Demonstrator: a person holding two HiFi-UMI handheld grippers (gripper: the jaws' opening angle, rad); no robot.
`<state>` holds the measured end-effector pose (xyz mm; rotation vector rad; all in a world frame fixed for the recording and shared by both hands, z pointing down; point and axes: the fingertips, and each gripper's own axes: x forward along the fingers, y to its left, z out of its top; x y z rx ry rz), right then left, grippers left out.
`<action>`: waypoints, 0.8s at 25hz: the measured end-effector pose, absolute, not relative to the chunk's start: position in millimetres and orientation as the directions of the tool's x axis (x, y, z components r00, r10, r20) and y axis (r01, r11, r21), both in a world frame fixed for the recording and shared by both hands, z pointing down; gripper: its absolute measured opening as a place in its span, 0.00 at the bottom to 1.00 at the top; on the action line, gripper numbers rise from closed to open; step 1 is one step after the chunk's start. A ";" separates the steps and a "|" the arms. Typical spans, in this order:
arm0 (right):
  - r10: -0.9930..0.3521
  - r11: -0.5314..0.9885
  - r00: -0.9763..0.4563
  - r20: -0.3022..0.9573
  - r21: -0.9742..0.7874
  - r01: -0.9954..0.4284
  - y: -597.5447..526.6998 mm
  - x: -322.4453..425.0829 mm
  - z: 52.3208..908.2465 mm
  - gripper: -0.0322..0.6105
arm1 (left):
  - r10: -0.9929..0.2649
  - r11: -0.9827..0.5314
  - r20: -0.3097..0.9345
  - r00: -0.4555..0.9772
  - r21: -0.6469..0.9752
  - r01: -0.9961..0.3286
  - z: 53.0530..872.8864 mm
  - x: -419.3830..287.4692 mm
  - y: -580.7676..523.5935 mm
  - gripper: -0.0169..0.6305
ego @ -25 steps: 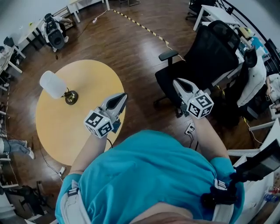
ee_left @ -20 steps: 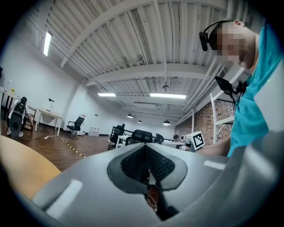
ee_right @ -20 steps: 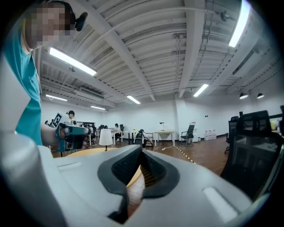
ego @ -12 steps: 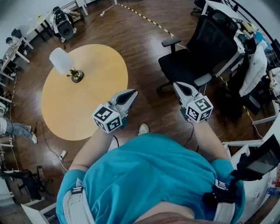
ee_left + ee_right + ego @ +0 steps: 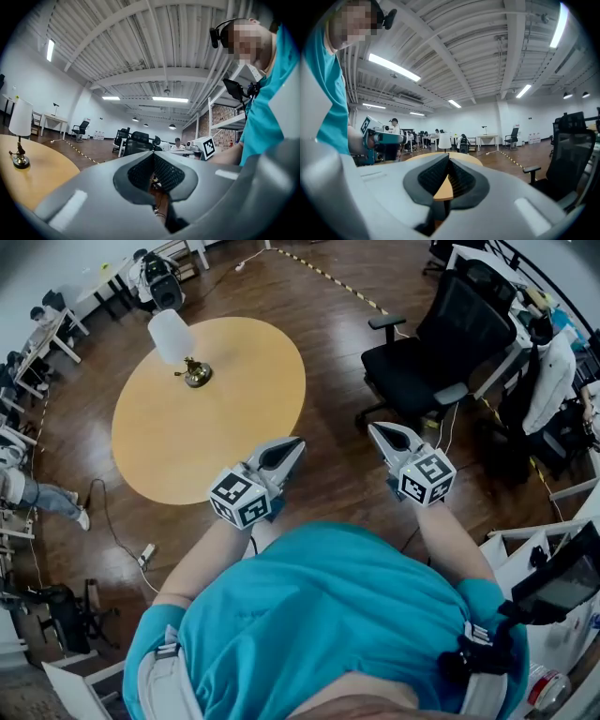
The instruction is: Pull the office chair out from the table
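Two grippers are held level before the person, both clenched on nothing: the left gripper (image 5: 293, 442) and the right gripper (image 5: 374, 428) each have their jaws pressed tip to tip. Just beyond the left one's tips lies the round yellow tabletop (image 5: 187, 442), with a lamp (image 5: 173, 337) at its far side. Ahead and to the right of the right gripper, well apart from it, stands the black office chair (image 5: 419, 367), its back toward a white desk (image 5: 502, 357) beyond. It should roll lightly over the wood floor (image 5: 337, 474), though it may swivel. The mesh back looks soft, so the stiff armrest (image 5: 451, 393) nearest that gripper seems the surest hold.
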<state>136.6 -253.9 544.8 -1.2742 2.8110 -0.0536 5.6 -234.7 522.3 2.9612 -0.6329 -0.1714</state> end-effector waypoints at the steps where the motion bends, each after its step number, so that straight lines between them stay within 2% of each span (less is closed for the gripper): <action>1: -0.752 0.659 -0.658 -0.041 -0.055 -0.750 -245.6 121.0 543.7 0.05 | -0.406 -0.911 -0.084 0.910 0.120 -0.395 521.1 -6.9 -224.2 0.06; 5: -0.745 0.667 -0.663 -0.067 -0.069 -0.742 -204.1 48.3 548.9 0.05 | -0.381 -0.924 -0.045 0.924 0.049 -0.379 529.2 -70.7 -171.9 0.06; 11: -0.727 0.687 -0.684 -0.064 -0.041 -0.726 -147.3 -36.6 538.7 0.05 | -0.424 -0.903 -0.014 0.906 0.077 -0.422 542.3 -163.6 -114.9 0.06; 16: -0.708 0.706 -0.705 -0.046 -0.045 -0.707 -95.9 -76.5 544.6 0.05 | -0.468 -0.883 -0.056 0.882 0.055 -0.466 538.6 -215.8 -55.0 0.06; 20: -0.676 0.737 -0.736 -0.038 -0.043 -0.675 -49.9 -98.4 557.8 0.05 | -0.518 -0.854 -0.080 0.852 0.096 -0.511 551.0 -240.3 -1.7 0.06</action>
